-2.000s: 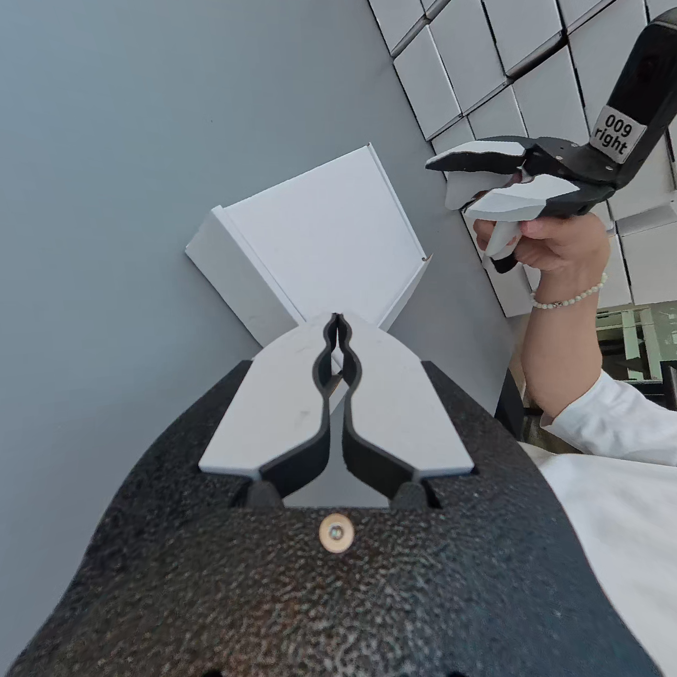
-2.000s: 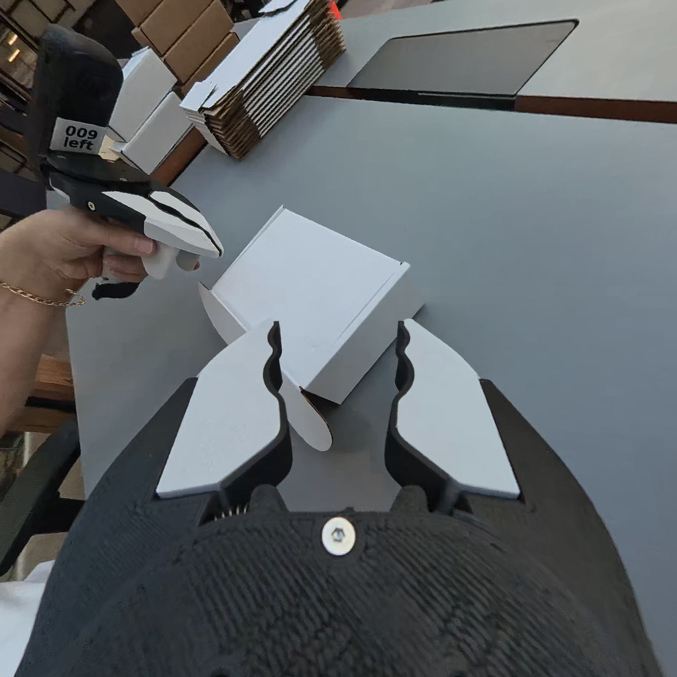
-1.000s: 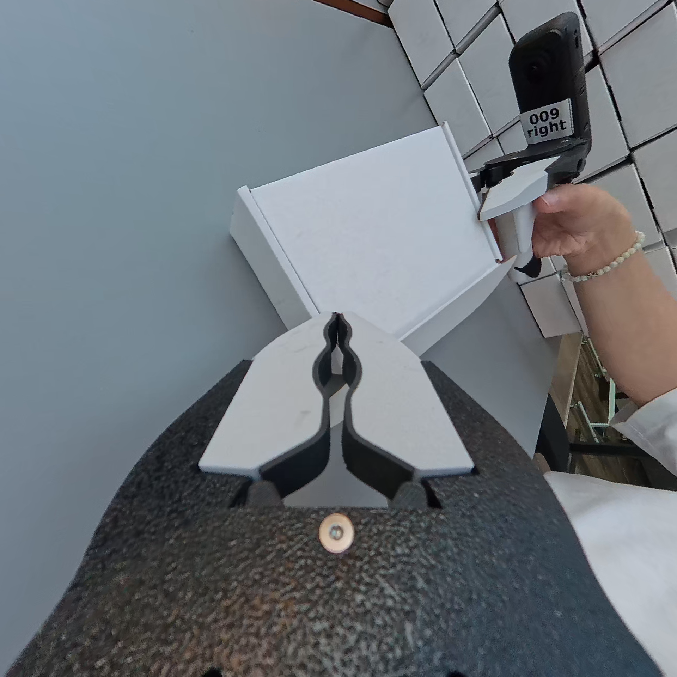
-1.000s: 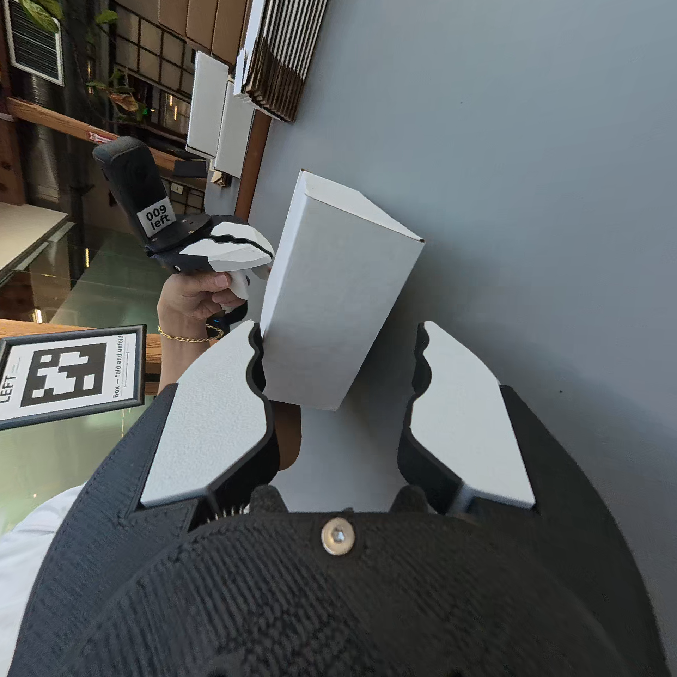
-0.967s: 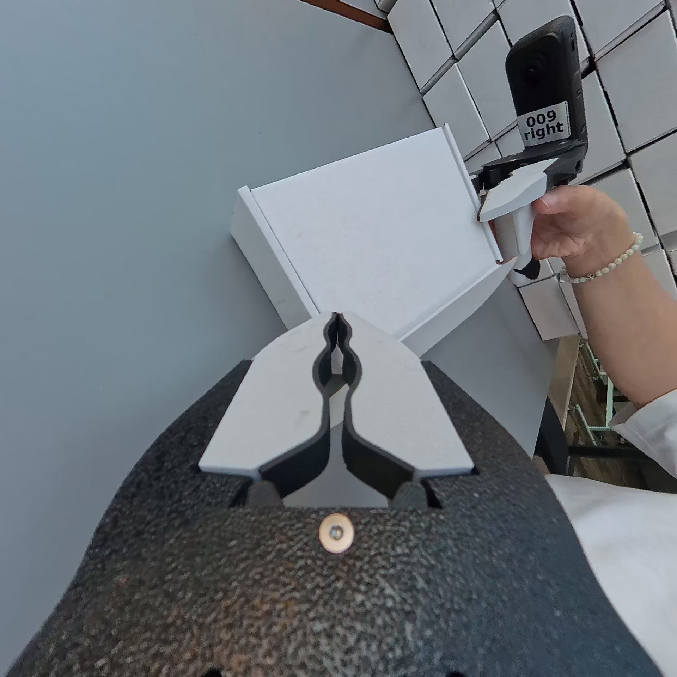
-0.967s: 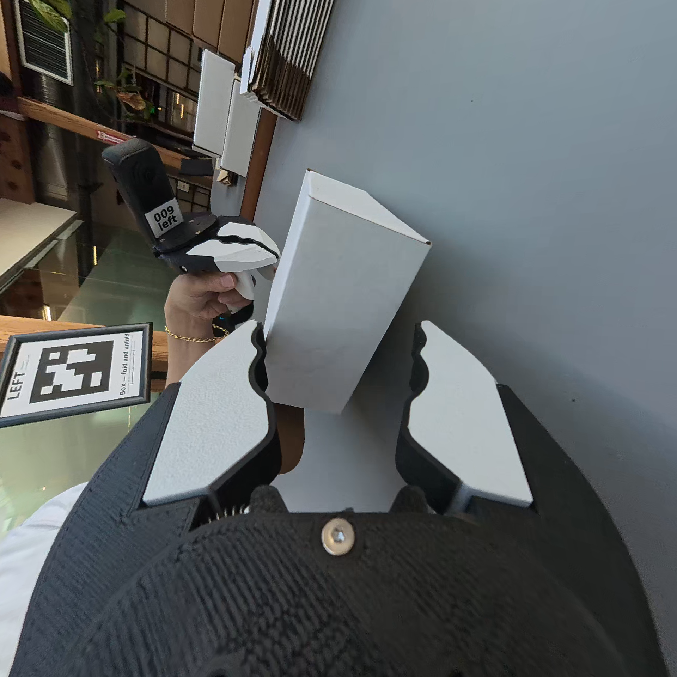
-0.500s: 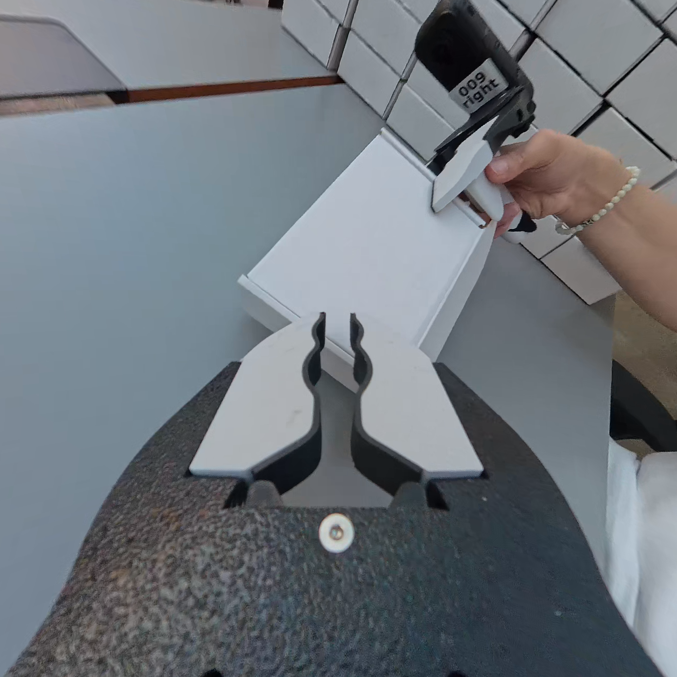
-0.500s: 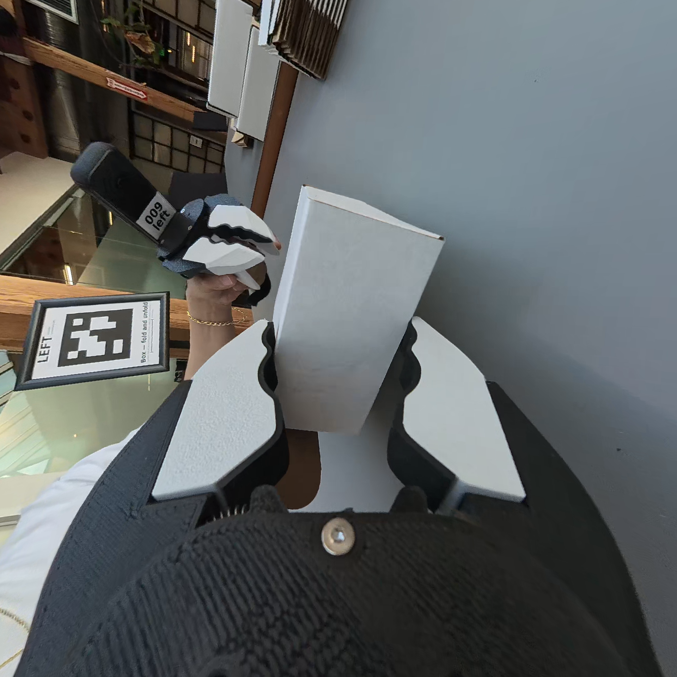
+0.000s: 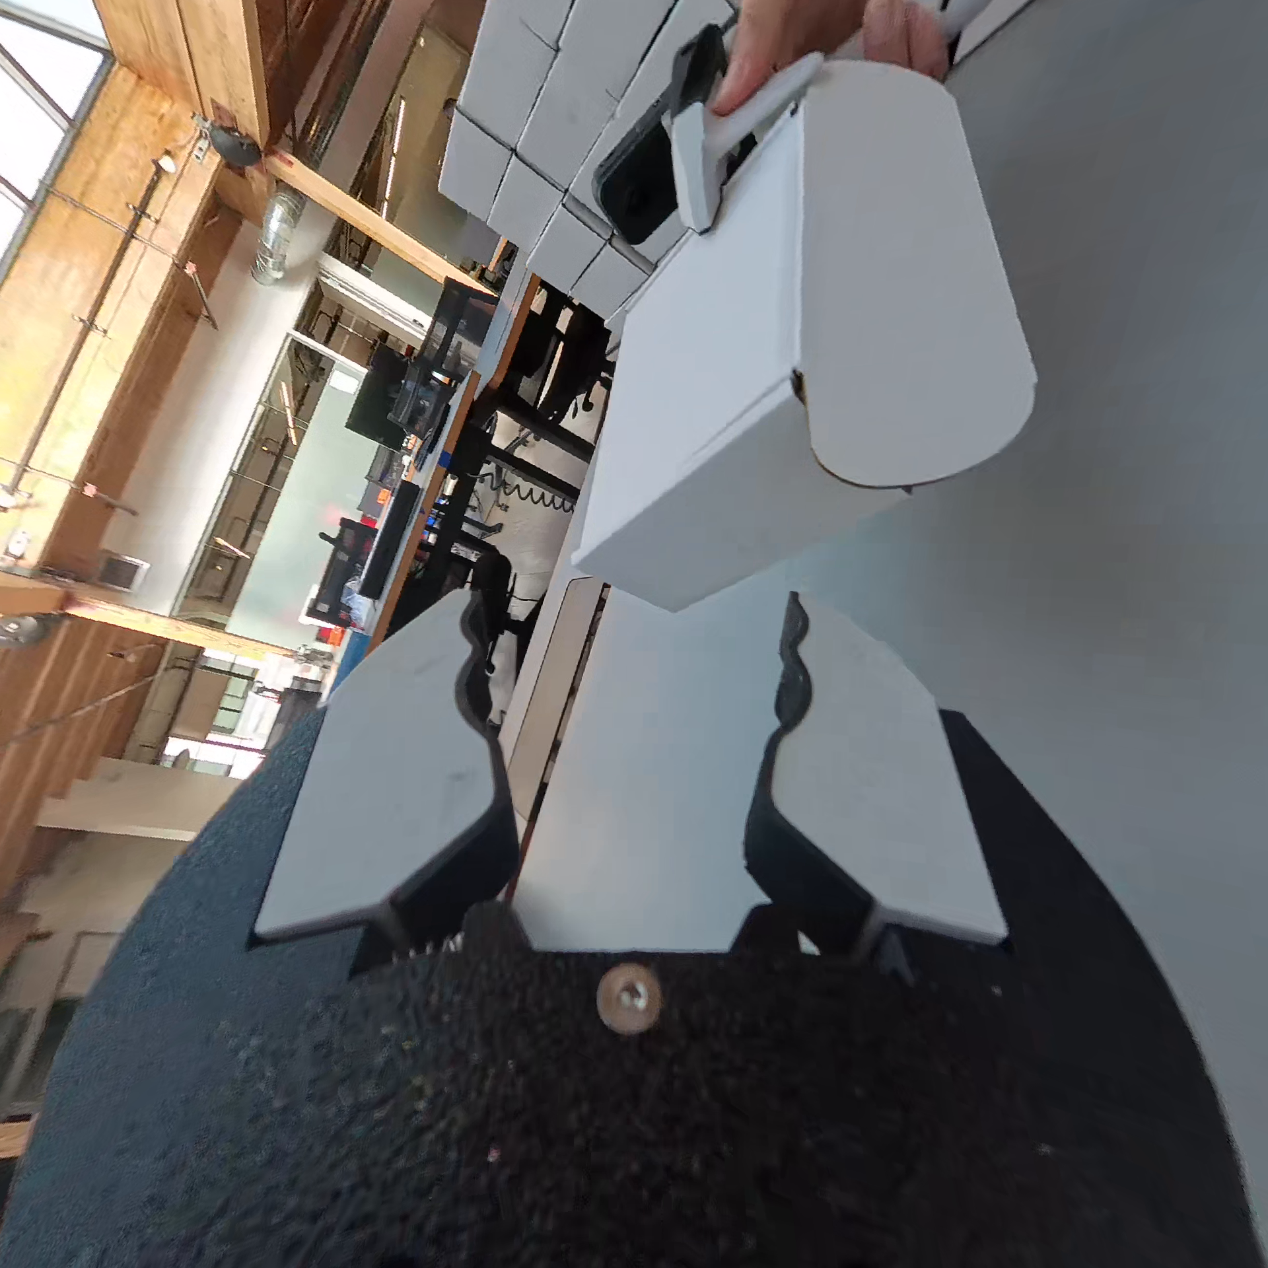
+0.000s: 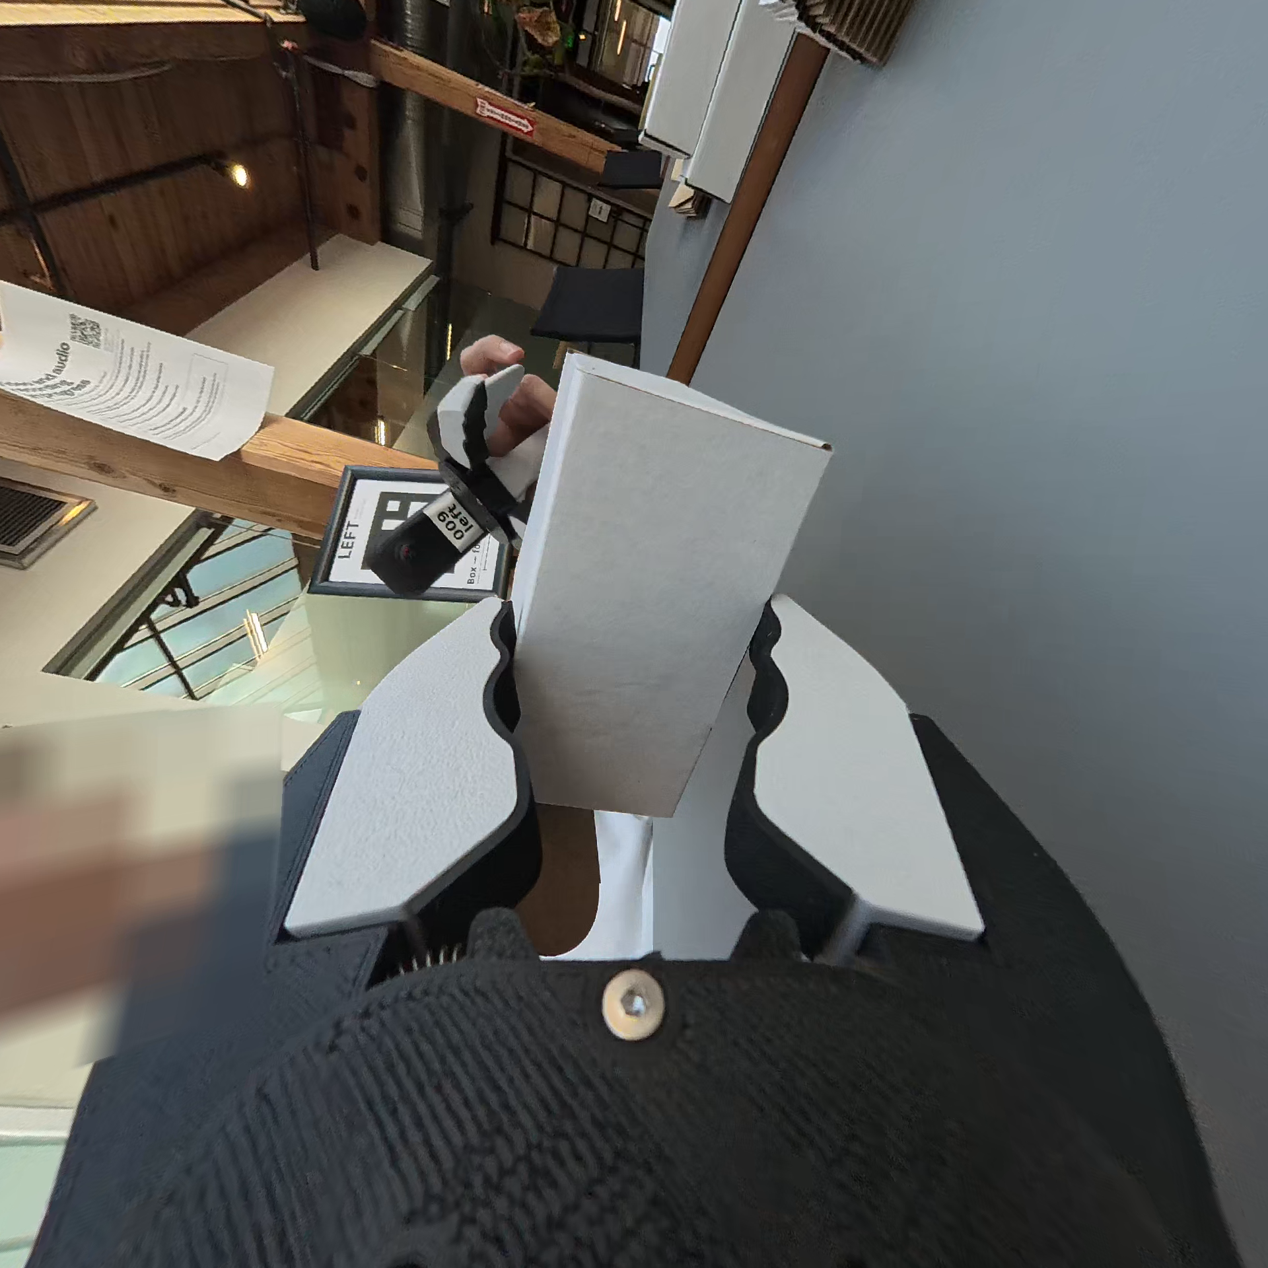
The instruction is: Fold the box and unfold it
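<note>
White box (image 10: 659, 590) up off the grey table (image 10: 1029, 480), tilted on edge, long axis running away from the right gripper (image 10: 635, 676) toward the left one. Right gripper's jaws part-open, closed down onto the box's near end: left finger touching one broad face, right finger at or just beside the opposite face, contact there not fully clear. Reads as a clamp across the thin dimension, so box carried by the right side. Brown inside of a loose flap visible low between those fingers.

Left gripper (image 9: 628, 676) wide open, nothing between the fingers. Box (image 9: 775, 384) ahead of and above its fingertips, nearest corner just past them, not touching. Rounded tuck flap (image 9: 912, 309) hanging free on the table-facing side in the left wrist view, curved edge pointing back toward the left jaws. Far end of the box covered by the right gripper's finger (image 9: 700, 165) and a hand (image 9: 768, 41).

Key relation: box held at the right end, free end and loose flap toward the left gripper, so left nearer to the flap. Likely next: left closing on the flap or free edge to open or tuck it; needs advancing forward and slightly up. Risk: box pivoting in the right-side grip if pushed off-axis.

Stack of white boxes (image 9: 549, 137) behind, well apart.
</note>
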A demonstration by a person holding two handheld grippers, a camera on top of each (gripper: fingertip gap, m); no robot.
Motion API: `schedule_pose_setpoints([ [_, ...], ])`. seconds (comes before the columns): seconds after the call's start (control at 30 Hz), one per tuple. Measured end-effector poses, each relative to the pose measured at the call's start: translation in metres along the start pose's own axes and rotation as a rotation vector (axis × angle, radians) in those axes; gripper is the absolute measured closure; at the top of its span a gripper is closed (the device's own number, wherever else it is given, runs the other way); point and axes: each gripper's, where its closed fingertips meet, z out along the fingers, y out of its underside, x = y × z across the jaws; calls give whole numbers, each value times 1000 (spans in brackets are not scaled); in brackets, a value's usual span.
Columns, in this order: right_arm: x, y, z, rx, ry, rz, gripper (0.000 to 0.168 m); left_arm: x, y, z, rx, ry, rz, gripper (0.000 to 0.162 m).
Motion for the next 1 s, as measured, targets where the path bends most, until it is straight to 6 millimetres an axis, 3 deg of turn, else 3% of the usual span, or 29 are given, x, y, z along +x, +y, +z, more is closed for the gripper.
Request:
schedule_pose_setpoints([
  [0.13, -5, 4, 7, -24, -44, 9, 101, 19, -10, 3, -9, -98, 274, 75],
  [0.33, -15, 14, 21, -91, -112, 7, 101, 30, -46, 1, 119, -206, 533, 73],
  [0.63, -20, 24, 32, -156, -128, 16, 98, 56, -64, 0, 179, -119, 743, 95],
  [0.73, -21, 24, 33, -152, -143, 3, 98, 56, -64, -1, 145, -101, 708, 99],
  [0.83, -18, 19, 30, -109, -112, -116, 93, 53, -65, -3, 112, -73, 627, 99],
  [0.93, -40, -3, 10, 28, -149, -250, 70, 38, -67, -12, 136, -55, 323, 99],
  [1.0, -53, -15, -6, 114, -131, -365, 70, 23, -62, -17, 155, -22, 47, 99],
])
